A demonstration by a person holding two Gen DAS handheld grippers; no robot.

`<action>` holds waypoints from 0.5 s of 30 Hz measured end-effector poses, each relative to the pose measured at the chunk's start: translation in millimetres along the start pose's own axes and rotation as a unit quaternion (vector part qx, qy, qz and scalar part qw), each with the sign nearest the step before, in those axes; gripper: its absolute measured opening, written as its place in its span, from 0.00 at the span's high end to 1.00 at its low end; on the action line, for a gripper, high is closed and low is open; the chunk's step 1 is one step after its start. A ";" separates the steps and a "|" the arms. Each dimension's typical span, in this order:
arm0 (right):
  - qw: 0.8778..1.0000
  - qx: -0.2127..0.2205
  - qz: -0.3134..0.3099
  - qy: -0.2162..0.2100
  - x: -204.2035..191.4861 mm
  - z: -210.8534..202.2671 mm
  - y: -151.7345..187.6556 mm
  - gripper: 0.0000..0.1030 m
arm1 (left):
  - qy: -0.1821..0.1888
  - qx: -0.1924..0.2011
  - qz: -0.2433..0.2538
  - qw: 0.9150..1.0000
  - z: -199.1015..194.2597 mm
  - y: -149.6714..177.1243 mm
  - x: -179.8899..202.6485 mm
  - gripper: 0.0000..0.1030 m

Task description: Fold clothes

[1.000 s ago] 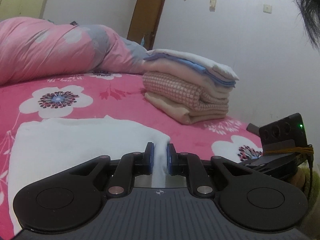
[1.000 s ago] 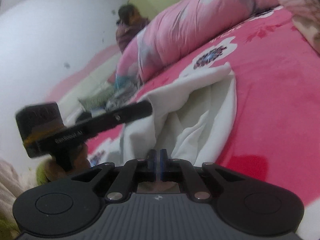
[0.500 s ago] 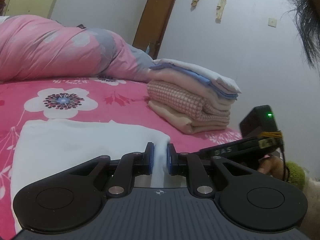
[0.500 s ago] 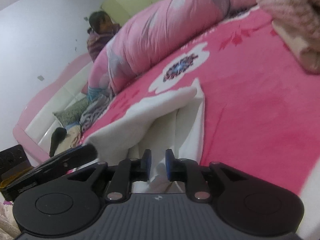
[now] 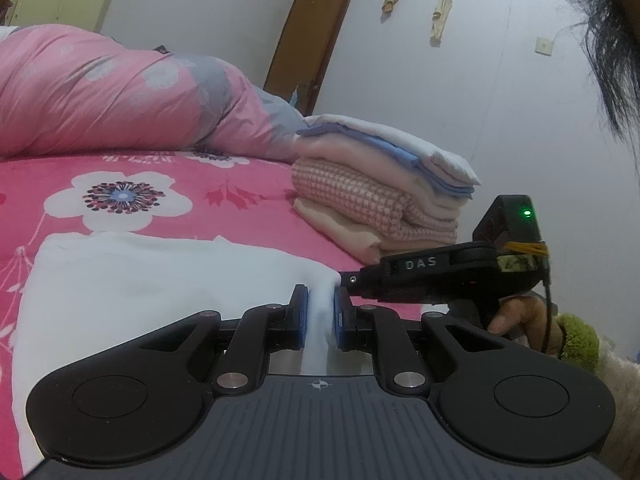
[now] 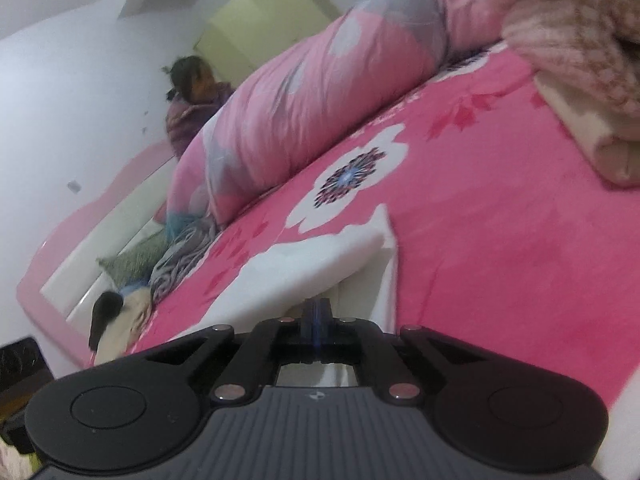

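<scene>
A white garment (image 5: 152,280) lies flat on the pink floral bedspread (image 5: 240,184). My left gripper (image 5: 319,316) is shut on a raised fold at the garment's near edge, with white cloth pinched between its blue pads. Just to its right, the right gripper (image 5: 432,276) reaches in sideways, and its tip meets the lifted corner of the same cloth. In the right wrist view the right gripper (image 6: 317,312) has its fingers pressed together over the near edge of the white garment (image 6: 320,256), whose upper layer lifts to the left.
A stack of folded clothes (image 5: 380,200) sits on the bed to the right, close behind the garment. A rolled pink duvet (image 5: 120,92) lies along the far side. A person (image 6: 192,92) sits beyond the duvet. A hand (image 5: 520,316) holds the right gripper.
The right gripper swung in beside my left gripper, opened half a second ago, and has now shut at the garment's corner. The left gripper kept its hold on the cloth.
</scene>
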State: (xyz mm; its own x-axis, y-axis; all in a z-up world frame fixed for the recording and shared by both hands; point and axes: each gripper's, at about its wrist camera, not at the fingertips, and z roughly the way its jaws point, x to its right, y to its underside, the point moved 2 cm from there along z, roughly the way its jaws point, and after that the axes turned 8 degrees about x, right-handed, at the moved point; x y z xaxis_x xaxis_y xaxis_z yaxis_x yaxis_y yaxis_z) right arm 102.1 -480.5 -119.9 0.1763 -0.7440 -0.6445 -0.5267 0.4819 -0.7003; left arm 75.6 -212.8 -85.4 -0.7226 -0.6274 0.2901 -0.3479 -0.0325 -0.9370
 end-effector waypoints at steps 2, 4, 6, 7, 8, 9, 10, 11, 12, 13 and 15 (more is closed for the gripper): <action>1.000 -0.017 0.004 -0.005 2.1 5.4 -1.4 0.99 | -0.002 0.005 -0.003 1.000 -2.4 -1.1 -0.3 0.89; 0.999 -0.031 -0.003 -0.010 0.7 11.1 -2.5 0.90 | -0.004 0.010 -0.006 1.000 -4.8 -1.8 -1.2 0.89; 0.998 -0.036 -0.044 0.000 -8.7 16.9 -3.0 0.70 | -0.005 0.012 -0.008 1.000 -5.7 -2.4 -1.4 0.89; 0.997 -0.039 -0.063 0.005 -12.6 20.0 -2.9 0.65 | -0.005 0.013 -0.009 1.000 -6.0 -2.6 -1.5 0.89; 0.996 -0.044 -0.080 0.009 -15.6 23.2 -2.6 0.65 | -0.006 0.013 -0.010 1.000 -6.2 -2.7 -1.6 0.89; 0.994 -0.050 -0.094 0.013 -17.8 27.0 -1.9 0.65 | -0.006 0.014 -0.010 1.000 -6.4 -2.8 -1.5 0.89; 0.992 -0.058 -0.107 0.017 -19.3 31.2 -1.0 0.65 | -0.006 0.015 -0.011 1.000 -6.6 -2.8 -1.5 0.89; 0.991 -0.064 -0.117 0.017 -20.4 34.9 0.2 0.65 | -0.006 0.015 -0.011 1.000 -6.8 -2.7 -1.6 0.89; 0.990 -0.070 -0.126 0.014 -21.2 38.2 1.6 0.66 | -0.006 0.016 -0.012 1.000 -6.9 -2.6 -1.7 0.88; 0.988 -0.075 -0.134 0.012 -22.0 41.5 3.1 0.72 | -0.005 0.016 -0.012 1.000 -6.8 -2.4 -1.8 0.89; 0.989 -0.057 -0.139 0.006 -24.0 39.3 1.1 0.92 | -0.004 0.016 -0.013 1.000 -6.4 -2.0 -2.2 0.89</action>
State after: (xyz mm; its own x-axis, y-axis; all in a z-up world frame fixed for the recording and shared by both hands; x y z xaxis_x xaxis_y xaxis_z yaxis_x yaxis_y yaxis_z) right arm 130.0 -443.9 -117.3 0.3182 -0.8463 -0.4273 -0.5502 0.2022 -0.8102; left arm 74.1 -206.4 -82.9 -0.7079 -0.6328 0.3136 -0.3482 -0.0736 -0.9345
